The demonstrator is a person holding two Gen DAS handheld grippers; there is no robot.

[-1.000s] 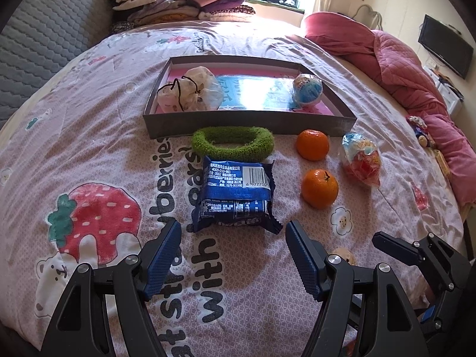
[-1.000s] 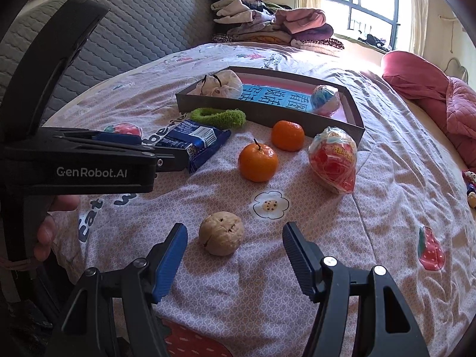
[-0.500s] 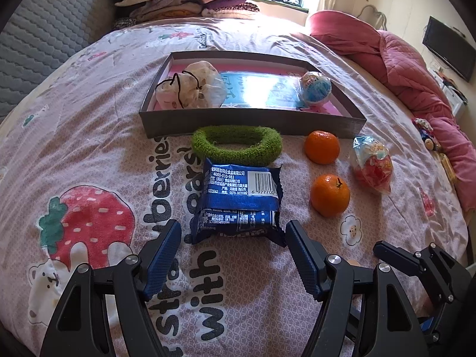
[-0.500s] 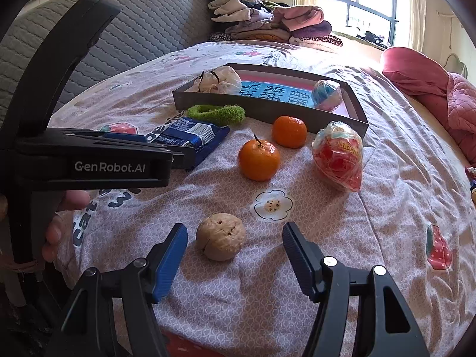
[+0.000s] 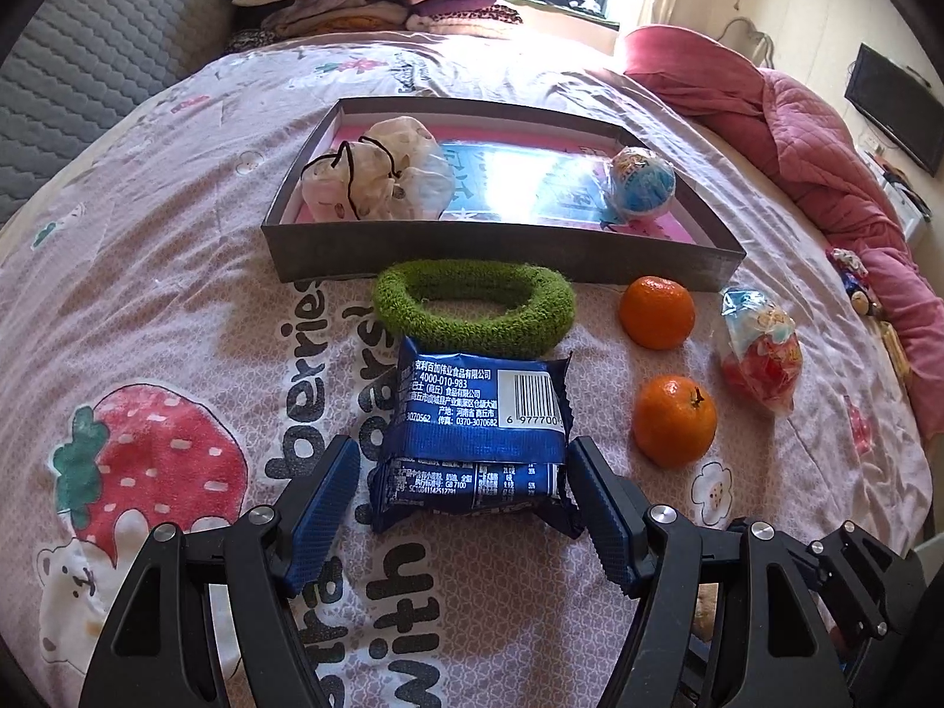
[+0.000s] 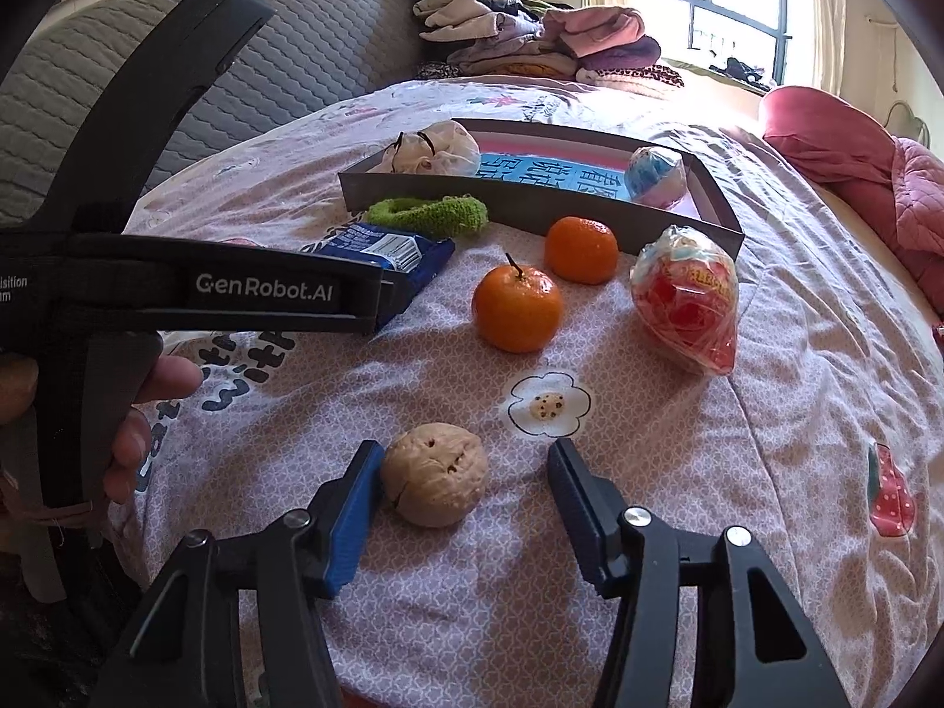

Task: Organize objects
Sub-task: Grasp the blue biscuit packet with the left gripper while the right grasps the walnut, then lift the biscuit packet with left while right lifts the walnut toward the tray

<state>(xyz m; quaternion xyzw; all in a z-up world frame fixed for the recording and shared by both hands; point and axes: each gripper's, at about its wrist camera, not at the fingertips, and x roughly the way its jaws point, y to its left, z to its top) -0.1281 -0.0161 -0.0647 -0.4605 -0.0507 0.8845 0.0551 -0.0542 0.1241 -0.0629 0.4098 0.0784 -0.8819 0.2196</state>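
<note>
Left wrist view: left gripper (image 5: pixel 463 522) spread wide, straddling the blue foil snack packet (image 5: pixel 475 442) at lower centre, pads not pressing yet. Step = grasp approach; next: ease in, squeeze. Packet's long axis runs up-frame toward the grey cardboard tray (image 5: pixel 501 259).

Right wrist view: right gripper (image 6: pixel 460 507) closing round the tan walnut (image 6: pixel 435 482), lower centre; left pad touching, right pad apart.
</note>
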